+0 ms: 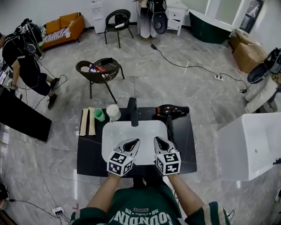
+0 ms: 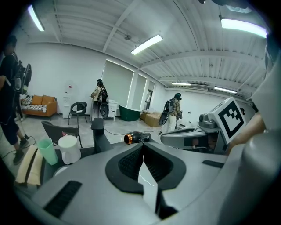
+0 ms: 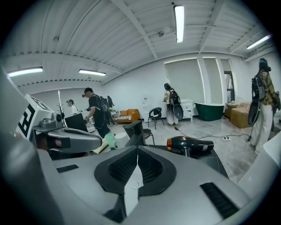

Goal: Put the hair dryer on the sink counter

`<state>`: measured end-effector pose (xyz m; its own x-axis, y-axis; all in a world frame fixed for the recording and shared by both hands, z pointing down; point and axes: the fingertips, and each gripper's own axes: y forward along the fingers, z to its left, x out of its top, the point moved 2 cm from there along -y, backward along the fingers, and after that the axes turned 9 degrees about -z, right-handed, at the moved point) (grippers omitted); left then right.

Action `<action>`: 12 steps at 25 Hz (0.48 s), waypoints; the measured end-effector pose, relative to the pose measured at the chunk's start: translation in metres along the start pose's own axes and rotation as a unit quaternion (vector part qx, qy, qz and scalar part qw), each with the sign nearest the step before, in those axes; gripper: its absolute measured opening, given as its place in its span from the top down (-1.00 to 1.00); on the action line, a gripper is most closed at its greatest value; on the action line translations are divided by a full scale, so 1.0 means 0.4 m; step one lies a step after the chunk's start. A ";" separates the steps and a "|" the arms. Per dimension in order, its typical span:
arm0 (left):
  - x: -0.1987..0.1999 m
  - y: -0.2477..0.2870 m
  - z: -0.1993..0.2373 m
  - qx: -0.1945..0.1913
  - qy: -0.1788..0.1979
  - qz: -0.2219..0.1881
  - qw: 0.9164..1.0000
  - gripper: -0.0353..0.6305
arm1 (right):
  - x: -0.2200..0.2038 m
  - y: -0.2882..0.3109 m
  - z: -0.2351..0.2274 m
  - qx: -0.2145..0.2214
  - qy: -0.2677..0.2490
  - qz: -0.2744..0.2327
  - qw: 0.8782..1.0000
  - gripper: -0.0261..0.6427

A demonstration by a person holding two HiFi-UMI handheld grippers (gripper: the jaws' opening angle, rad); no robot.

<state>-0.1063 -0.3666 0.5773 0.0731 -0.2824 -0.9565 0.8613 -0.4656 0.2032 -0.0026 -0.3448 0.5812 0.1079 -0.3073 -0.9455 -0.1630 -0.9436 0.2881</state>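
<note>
One black hair dryer (image 1: 172,110), orange ring at nozzle, lies on dark sink counter (image 1: 89,154), back right corner, beside white basin (image 1: 130,131). Nothing touches it. One black faucet (image 1: 132,111) left of dryer. Two cups left of faucet, side by side: one white cup (image 1: 113,112), one green cup (image 1: 99,114). Two tan strips (image 1: 88,121) near counter's left edge. My two tongs hover over basin, well short of dryer: left gripper (image 2: 142,145) pressed together, empty; right gripper (image 3: 137,149) pressed together, empty.
</note>
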 end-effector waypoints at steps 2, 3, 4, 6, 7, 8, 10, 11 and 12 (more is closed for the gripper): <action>0.004 -0.002 0.001 0.001 -0.001 -0.002 1.000 0.86 | 0.008 -0.005 0.009 0.004 -0.004 -0.004 1.000 0.79; 0.005 -0.003 0.001 0.002 -0.001 -0.003 1.000 0.86 | 0.012 -0.006 0.013 0.006 -0.006 -0.006 1.000 0.79; 0.006 -0.004 0.001 0.002 0.000 -0.003 1.000 0.86 | 0.016 -0.008 0.016 0.007 -0.007 -0.008 1.000 0.79; 0.008 -0.008 0.001 0.002 0.001 -0.006 1.000 0.86 | 0.025 -0.009 0.023 0.010 -0.005 -0.012 1.000 0.79; 0.009 -0.008 0.002 0.003 0.001 -0.006 1.000 0.86 | 0.030 -0.008 0.025 0.011 -0.005 -0.014 1.000 0.79; 0.011 -0.009 0.004 0.004 0.001 -0.007 1.000 0.86 | 0.036 -0.008 0.028 0.012 -0.006 -0.017 1.000 0.79; 0.014 -0.010 0.006 0.006 0.001 -0.007 1.000 0.86 | 0.047 -0.010 0.032 0.015 -0.011 -0.020 1.000 0.79; 0.015 -0.010 0.007 0.007 0.001 -0.008 1.000 0.86 | 0.050 -0.011 0.034 0.016 -0.013 -0.021 1.000 0.79; 0.016 -0.011 0.008 0.007 0.001 -0.008 1.000 0.86 | 0.054 -0.013 0.036 0.017 -0.015 -0.021 1.000 0.79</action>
<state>-0.1113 -0.3691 0.5710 0.0608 -0.2740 -0.9598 0.8548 -0.4823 0.1918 -0.0135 -0.3447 0.5572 0.0853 -0.2628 -0.9611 -0.1931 -0.9507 0.2428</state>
